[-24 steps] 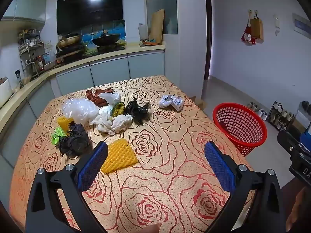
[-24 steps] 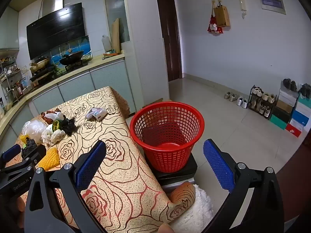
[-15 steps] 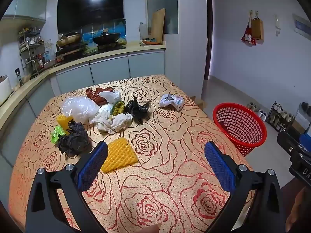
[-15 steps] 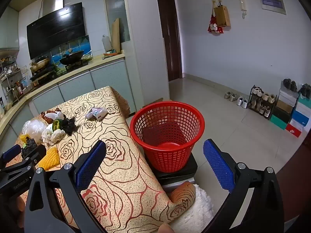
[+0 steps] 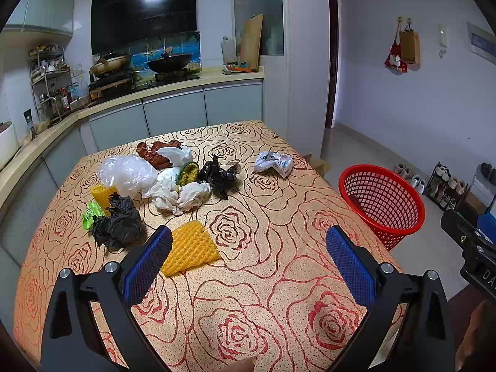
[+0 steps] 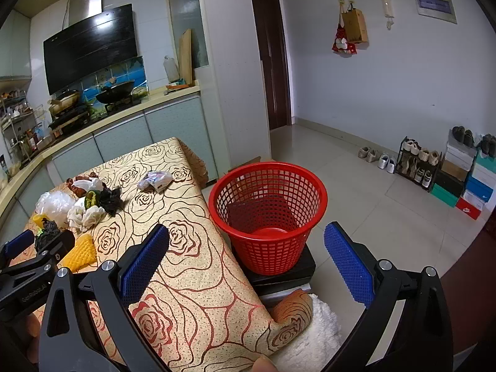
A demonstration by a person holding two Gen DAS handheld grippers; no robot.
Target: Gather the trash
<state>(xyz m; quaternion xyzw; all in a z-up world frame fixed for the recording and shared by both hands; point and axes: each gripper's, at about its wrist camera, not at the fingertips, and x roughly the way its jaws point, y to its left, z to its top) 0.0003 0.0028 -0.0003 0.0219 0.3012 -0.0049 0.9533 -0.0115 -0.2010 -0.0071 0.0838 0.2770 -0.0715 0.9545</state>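
Trash lies on the rose-patterned table: a yellow foam net, a black bag, white tissues, a clear bag, another black bag and a white wrapper. An empty red basket stands on a black box beside the table's right edge; it also shows in the left wrist view. My left gripper is open and empty above the near table, just right of the foam net. My right gripper is open and empty, held before the basket.
Kitchen counter with stove and pans runs behind the table. A shoe rack and stacked boxes stand along the right wall. A white fluffy cushion sits under the table's near corner. Tiled floor lies right of the basket.
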